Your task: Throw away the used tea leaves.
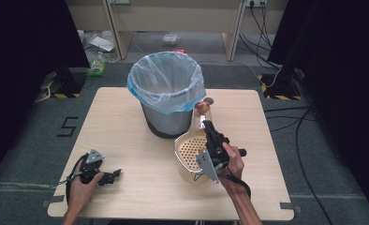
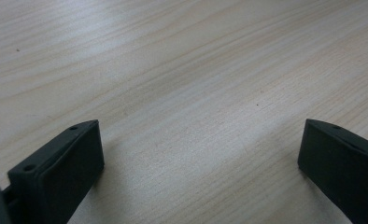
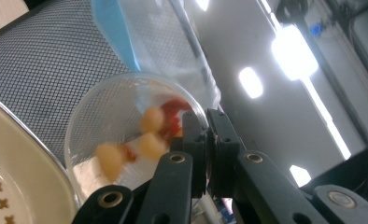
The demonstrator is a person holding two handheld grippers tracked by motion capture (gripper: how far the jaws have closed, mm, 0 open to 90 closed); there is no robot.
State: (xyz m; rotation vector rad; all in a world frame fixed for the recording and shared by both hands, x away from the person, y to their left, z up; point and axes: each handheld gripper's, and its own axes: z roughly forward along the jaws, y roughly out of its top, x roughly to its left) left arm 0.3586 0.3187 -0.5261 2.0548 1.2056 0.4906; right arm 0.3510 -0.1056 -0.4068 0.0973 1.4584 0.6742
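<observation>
1. I'm holding the right gripper [image 1: 208,125] clamped on the rim of a clear plastic cup [image 3: 135,135]; in the right gripper view the jaws are pinching the thin wall with no gap showing.
2. The cup is carrying food scraps [image 3: 149,135], pale and red bits, and it's sitting up off the table, tilted, just beside the mesh bin [image 1: 167,96] and below its bagged rim.
3. I'm resting the left gripper [image 1: 114,174] on the table [image 1: 126,197] at the near left, jaws standing wide with nothing between them.
4. A cream strainer basket [image 1: 188,151] is lying right under my right hand, near the bin's base.
5. Risk as I judge it: the grip is on one thin edge, so the cup could swivel or slip out if I tip it fast.
6. Risk: the cup is lower than the liner [image 1: 166,79] rim; tipping too early would drop scraps on the table or into the strainer.
7. Risk: lifting could snag the loose liner or nudge the bin, since the cup is so close to its wall.
</observation>
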